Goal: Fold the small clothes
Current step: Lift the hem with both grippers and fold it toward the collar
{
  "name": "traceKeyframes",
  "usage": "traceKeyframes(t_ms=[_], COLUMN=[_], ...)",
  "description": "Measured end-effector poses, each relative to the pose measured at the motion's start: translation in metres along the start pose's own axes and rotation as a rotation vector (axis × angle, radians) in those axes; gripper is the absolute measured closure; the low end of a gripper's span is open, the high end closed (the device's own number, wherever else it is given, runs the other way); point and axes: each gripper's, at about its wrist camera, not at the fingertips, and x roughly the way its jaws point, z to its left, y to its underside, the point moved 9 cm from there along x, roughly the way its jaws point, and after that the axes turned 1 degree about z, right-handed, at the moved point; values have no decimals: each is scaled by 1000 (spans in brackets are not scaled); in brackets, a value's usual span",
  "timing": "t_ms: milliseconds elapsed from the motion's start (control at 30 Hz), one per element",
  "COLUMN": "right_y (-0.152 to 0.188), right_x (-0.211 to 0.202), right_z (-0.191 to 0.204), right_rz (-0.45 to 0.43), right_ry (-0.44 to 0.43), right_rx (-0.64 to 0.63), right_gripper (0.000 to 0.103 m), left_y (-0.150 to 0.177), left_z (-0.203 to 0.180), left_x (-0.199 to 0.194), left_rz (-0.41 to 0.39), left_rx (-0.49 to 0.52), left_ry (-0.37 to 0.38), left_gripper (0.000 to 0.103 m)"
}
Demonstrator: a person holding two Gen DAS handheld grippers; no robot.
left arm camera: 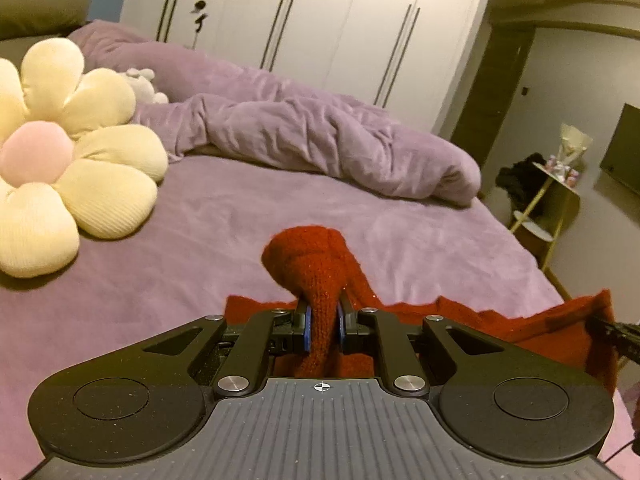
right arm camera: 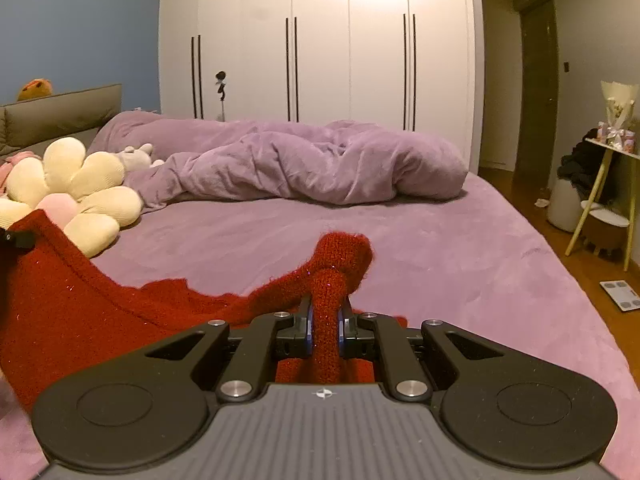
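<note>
Gripping: left gripper [left arm camera: 323, 322] clamped tight on a bunched corner of the red knit garment [left arm camera: 316, 264]; blue fingers [left arm camera: 307, 326] pressed into the fabric on both sides.
Right gripper [right arm camera: 325, 322]: likewise pinched narrow on another bunched corner of the same garment [right arm camera: 60, 312]; knit roll squeezed between the pads, tuft poking out beyond the tips.
Garment position: raised off the bed at both held corners, sagging between the two grippers; lower part hidden behind the gripper bodies, so contact with the sheet cannot be confirmed.
Cross-view: opposite gripper's black tip seen at the far edge of each view, fabric stretched toward it.
Nearby objects: cream flower-shaped cushion [left arm camera: 76, 152] with pink centre, lying on the bed to the left, well apart from the left gripper; close behind the cloth's raised edge in the right wrist view.
Soft toy [left arm camera: 142, 84]: pale, small, behind the cushion, beside the duvet.
Duvet [left arm camera: 320, 140]: purple, crumpled, heaped across the far side of the bed.
Obstructions: none between garment and open sheet ahead.
Surface: bed [right arm camera: 460, 272] under a purple fleece sheet, lightly creased, bare ahead of both grippers.
Room: white wardrobe [right arm camera: 320, 40] with dark vertical handles behind the bed; grey headboard at left; wooden floor, pale side table [right arm camera: 612, 184] and white bathroom scale [right arm camera: 622, 290] at right; warm dim light.
</note>
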Motion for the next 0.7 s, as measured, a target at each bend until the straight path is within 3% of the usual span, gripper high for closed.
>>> traceKeyframes(t_ms=[433,700], right_y=[-24,-21], right_x=[52,78], right_z=[-7,-1], right_rz=[-9,3], right_ry=[99,115], right_rx=[-7,-19], right_gripper=[93,95], left_y=[-23,-17], left_z=[11,11], left_x=[40,68], left_rz=[-37,2], left_rx=[8,49], left_ry=[-114,-157], left_gripper=[91,91])
